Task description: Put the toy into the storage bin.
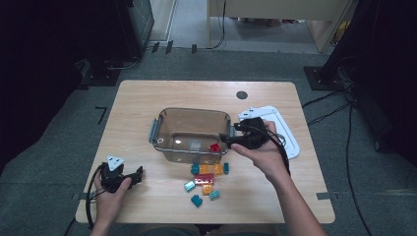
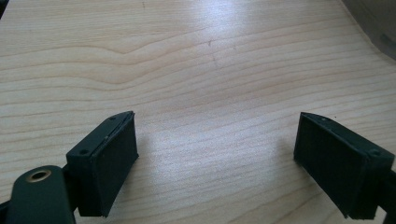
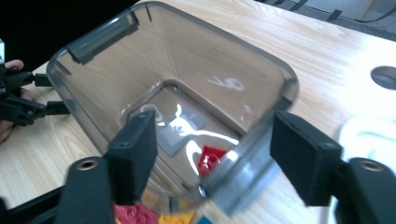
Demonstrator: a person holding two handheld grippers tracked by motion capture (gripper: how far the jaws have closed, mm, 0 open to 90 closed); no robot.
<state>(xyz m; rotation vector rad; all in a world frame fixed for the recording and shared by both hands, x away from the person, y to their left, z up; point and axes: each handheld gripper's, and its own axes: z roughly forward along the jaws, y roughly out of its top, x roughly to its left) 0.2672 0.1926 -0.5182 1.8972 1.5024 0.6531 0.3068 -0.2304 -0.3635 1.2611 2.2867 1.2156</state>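
Right gripper hangs over the clear tub, jaws apart and empty; a red brick lies inside at the tub's 4 o'clock corner. Best to lift straight clear of the rim. Seven or so bricks wait on the surface at 6 o'clock. Left gripper, jaws apart, idles at 8 o'clock.

Bare table left of the bin — open passage; brick cluster crowds its near side.

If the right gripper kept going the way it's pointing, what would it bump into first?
Probably the clear container: the right gripper already straddles its near rim, open. Going on, it would likely meet the container's floor near the red brick.
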